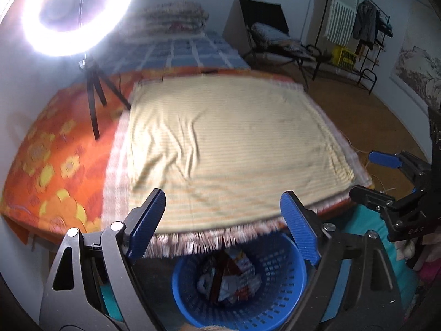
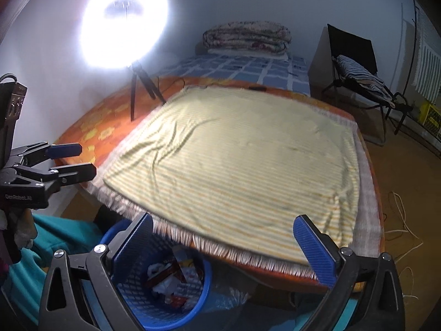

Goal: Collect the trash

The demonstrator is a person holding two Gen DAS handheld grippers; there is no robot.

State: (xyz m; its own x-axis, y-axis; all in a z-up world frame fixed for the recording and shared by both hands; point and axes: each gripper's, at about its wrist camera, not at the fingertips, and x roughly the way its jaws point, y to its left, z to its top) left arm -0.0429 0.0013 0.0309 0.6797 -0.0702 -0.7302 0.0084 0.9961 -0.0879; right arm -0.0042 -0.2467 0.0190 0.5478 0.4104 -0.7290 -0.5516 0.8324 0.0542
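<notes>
- The left claw (image 1: 222, 224) hangs wide open above the blue basket (image 1: 278, 300) and grips nothing; both of its blue pads stand far apart.
- The right claw (image 2: 223, 244) is also spread open and empty, held over the near edge of the bed (image 2: 369, 259).
- In the left wrist view the right claw (image 1: 366, 173) shows at the right edge, fingers parted; in the right wrist view the left claw (image 2: 80, 160) shows at the left edge, likewise parted.
- The blue basket (image 2: 132, 284) stands on the floor just below the fringed edge of the striped cloth (image 2: 234, 160), partly tucked under it.
- The trash (image 1: 230, 278), crumpled wrappers in red, white and orange, lies inside the basket; the same trash (image 2: 173, 281) shows in the right wrist view.
- The striped cloth (image 1: 228, 140) is spread over an orange flowered sheet (image 1: 55, 165).
- A ring light (image 1: 74, 13) on a black tripod (image 1: 95, 93) stands on the orange sheet at the far left.
- A folded quilt (image 2: 246, 38) sits at the far end of the bed; a black chair (image 2: 355, 69) stands to the right.
</notes>
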